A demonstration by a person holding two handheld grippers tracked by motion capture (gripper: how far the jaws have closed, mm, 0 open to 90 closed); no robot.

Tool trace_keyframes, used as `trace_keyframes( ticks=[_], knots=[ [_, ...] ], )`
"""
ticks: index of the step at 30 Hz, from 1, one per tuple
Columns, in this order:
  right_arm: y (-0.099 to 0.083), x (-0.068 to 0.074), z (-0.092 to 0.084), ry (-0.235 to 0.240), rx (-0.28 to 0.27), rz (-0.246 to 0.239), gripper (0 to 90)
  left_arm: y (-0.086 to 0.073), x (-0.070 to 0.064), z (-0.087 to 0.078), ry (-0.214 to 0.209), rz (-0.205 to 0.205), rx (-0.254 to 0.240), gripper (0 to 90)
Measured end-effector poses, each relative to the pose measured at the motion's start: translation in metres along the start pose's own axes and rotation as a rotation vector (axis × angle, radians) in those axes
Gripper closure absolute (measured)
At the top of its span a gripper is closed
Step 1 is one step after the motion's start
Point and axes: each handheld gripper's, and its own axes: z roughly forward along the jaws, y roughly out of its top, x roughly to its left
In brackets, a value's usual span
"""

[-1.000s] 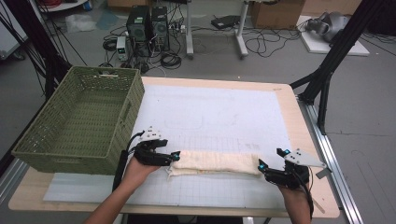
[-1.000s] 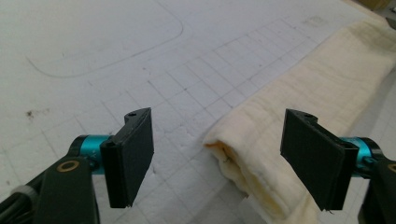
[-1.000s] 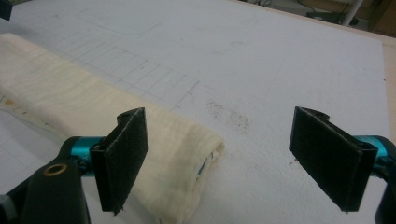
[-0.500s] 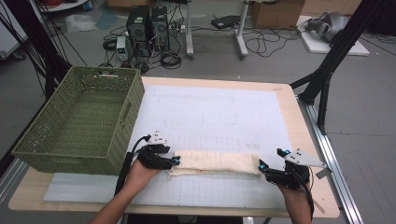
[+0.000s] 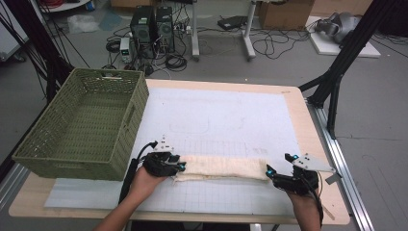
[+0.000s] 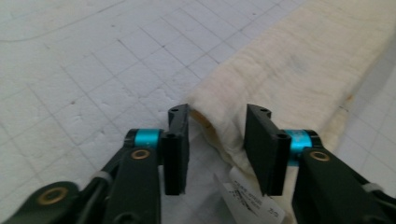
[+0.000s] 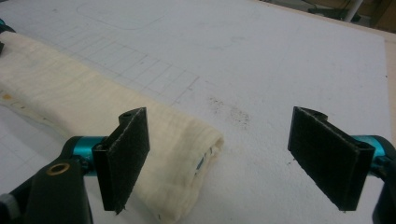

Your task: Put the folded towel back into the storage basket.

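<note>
- Cream, loosely woven fabric makes up the folded cloth (image 5: pixel 223 167), a long narrow roll-like strip with soft rounded edges and a few faint yellowish stains, seen close up in the left gripper view (image 6: pixel 299 79).
- A small white care label (image 6: pixel 250 198) with printed text sticks out from under the cloth's end nearest the left gripper (image 6: pixel 217 140).
- In the right gripper view the other end of the cloth (image 7: pixel 154 154) shows its folded layers, with a bit of blue print just inside the fold.
- The cloth lies flat on the white gridded mat (image 5: pixel 226 120), in the near part of the table (image 5: pixel 298 101), between the two grippers.
- Its long axis runs across the table from the person's left to right, parallel to the table's near edge; one end points at the left gripper (image 5: pixel 168 163), the other at the right gripper (image 5: pixel 279 175).
- The left gripper's jaws have just been closing; they stand on either side of the cloth's end corner, the fabric between them, with small gaps visible at the pads, so not yet clamped.
- The right gripper (image 7: pixel 219 158) has its jaws spread wide; the cloth's end lies beside the left-hand pad in its own view, nothing gripped.
- A green woven basket (image 5: pixel 82 125) stands at the table's left side, well apart from the cloth.
</note>
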Motion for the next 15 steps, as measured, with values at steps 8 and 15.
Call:
trace_keyframes(
  ticks=[8, 15],
  knots=[
    [-0.0001, 0.0006, -0.0004, -0.003, 0.004, 0.007, 19.3, -0.0014, -0.0001, 0.0006, -0.048, -0.018, -0.013, 82.0],
    [-0.0004, -0.0003, -0.0006, -0.003, 0.002, 0.009, 19.3, -0.0038, 0.0009, -0.0021, -0.055, -0.023, -0.058, 83.3]
  ],
)
